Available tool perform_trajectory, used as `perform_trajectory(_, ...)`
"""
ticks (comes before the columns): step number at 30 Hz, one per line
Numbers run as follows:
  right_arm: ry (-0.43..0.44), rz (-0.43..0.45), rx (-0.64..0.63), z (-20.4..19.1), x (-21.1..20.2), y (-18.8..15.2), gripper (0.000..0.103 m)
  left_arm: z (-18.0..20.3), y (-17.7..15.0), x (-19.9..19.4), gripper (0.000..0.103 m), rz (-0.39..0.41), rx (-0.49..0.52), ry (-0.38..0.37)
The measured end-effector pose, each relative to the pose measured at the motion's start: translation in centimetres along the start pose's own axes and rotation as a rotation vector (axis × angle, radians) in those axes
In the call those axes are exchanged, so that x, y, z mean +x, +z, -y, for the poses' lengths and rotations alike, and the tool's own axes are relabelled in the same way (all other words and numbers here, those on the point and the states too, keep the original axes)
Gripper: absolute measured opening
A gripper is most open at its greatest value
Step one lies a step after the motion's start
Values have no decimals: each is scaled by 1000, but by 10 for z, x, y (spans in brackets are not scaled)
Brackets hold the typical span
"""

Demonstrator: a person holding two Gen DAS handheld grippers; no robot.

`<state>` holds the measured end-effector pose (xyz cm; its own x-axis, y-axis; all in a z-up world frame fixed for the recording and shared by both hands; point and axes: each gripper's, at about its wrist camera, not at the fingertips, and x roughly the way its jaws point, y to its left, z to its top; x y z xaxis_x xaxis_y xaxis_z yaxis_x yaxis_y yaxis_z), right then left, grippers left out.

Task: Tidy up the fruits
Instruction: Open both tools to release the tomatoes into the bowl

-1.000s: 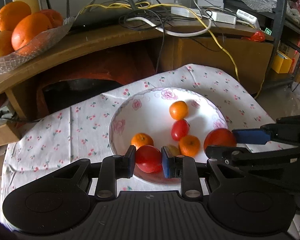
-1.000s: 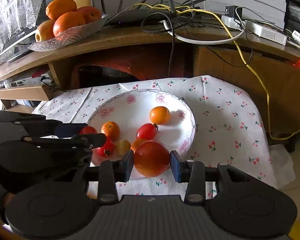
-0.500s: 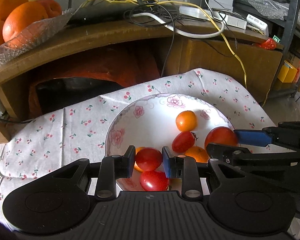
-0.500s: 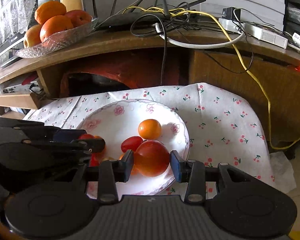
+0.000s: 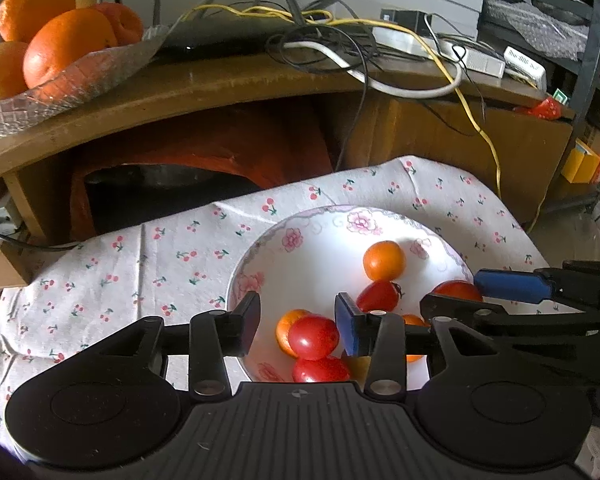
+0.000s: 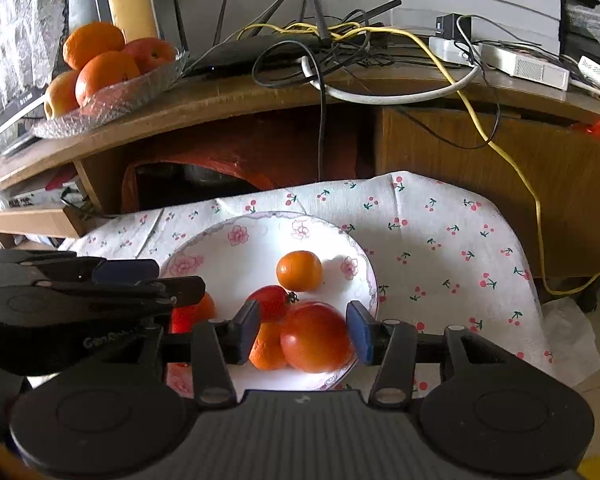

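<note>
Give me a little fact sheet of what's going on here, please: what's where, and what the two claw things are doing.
Setting: low table, cherry-print cloth
Plate: floral rim, holds small oranges and tomatoes
Left gripper: open, a small tomato between its fingers, over the plate
Right gripper: open, a large tomato between its fingers, at the plate's near edge
Shelf behind: glass dish of big oranges and an apple; router and cables

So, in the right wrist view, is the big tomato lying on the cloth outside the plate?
No, the big tomato lies inside the plate, touching an orange fruit.
</note>
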<state>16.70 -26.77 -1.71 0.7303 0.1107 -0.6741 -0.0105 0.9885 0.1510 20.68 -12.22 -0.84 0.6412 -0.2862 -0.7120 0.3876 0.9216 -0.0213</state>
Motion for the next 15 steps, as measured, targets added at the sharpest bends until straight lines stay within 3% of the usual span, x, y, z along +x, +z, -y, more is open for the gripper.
perform_trajectory(15,13,44,17,-6,-22,1,46,-14,5,-21,51,26,-42,22)
